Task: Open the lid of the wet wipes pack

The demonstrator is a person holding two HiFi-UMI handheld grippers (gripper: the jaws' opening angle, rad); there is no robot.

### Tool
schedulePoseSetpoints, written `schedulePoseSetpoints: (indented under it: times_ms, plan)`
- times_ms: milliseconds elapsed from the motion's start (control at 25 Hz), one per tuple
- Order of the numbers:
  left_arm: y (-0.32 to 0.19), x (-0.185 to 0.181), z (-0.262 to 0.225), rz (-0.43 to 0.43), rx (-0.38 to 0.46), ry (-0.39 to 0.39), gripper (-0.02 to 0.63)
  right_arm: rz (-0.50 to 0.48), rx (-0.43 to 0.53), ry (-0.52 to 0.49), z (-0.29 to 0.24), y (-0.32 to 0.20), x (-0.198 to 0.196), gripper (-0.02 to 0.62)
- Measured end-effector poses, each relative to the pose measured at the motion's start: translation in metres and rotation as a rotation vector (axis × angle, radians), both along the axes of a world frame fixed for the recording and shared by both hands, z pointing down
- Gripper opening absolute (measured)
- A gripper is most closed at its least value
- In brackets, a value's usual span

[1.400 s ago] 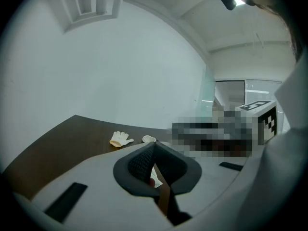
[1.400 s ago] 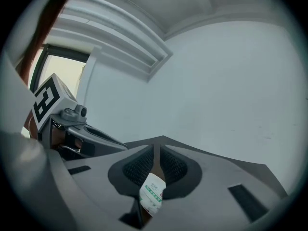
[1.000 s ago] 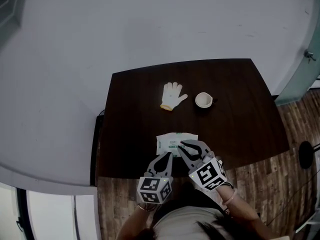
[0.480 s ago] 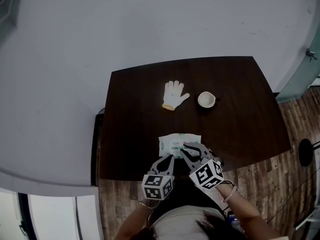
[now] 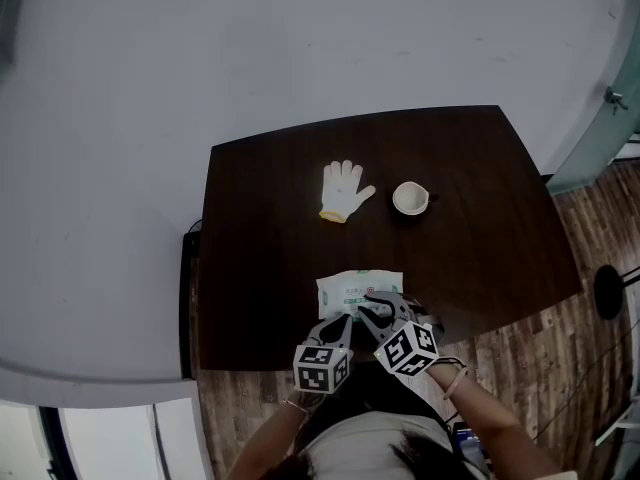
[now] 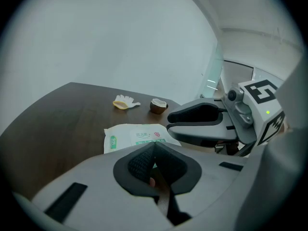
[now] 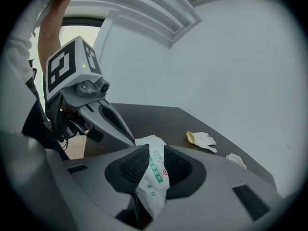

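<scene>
A soft, white, pillow-shaped wet wipes pack with green print is lying flat near the front edge of a dark matte wooden table. The jaws of the right gripper have just been opening and are standing apart, with the pack's crinkly near end between their ribbed pads. The left gripper is being held just beside it, clenched on nothing. The step is judged best done with the slippery film being pinned by the left gripper while only the lid's free edge is being pinched and peeled slowly. A knitted glove and a small round cup are lying well behind.
</scene>
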State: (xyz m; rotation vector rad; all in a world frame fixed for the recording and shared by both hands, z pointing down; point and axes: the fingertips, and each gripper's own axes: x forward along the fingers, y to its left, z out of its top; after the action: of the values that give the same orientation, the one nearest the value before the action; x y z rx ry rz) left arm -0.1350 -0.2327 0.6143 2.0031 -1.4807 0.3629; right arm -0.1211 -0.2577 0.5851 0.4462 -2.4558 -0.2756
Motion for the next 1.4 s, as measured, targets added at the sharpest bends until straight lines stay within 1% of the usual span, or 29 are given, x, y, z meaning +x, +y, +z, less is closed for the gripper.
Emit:
schedulePoseSetpoints:
  times_ms: [280,560,720,920,1120,1280,1400]
  plan:
    - [-0.01,0.003,0.019,0.031,-0.046,-0.006,0.014,-0.047,0.002,0.086,0.026,-0.001,-0.003,0.115]
    - [-0.019,0.007,0.033,0.055,-0.084,-0.021,0.014,-0.071,0.009,0.128,0.039,-0.006,-0.006,0.118]
    - [-0.017,0.007,0.04,0.059,-0.111,-0.017,0.014,-0.083,0.007,0.149,0.045,-0.006,-0.007,0.123]
    - [-0.015,0.006,0.045,0.034,-0.117,-0.002,0.014,-0.092,-0.004,0.174,0.053,-0.006,-0.006,0.124]
    - [-0.016,0.006,0.047,0.029,-0.108,0.011,0.014,-0.105,-0.014,0.194,0.062,-0.006,-0.005,0.13]
    - [-0.015,0.006,0.047,0.032,-0.104,0.002,0.014,-0.118,-0.013,0.208,0.064,-0.006,-0.006,0.134]
    - [-0.014,0.007,0.048,0.031,-0.106,-0.001,0.014,-0.135,-0.003,0.22,0.065,-0.007,-0.006,0.15]
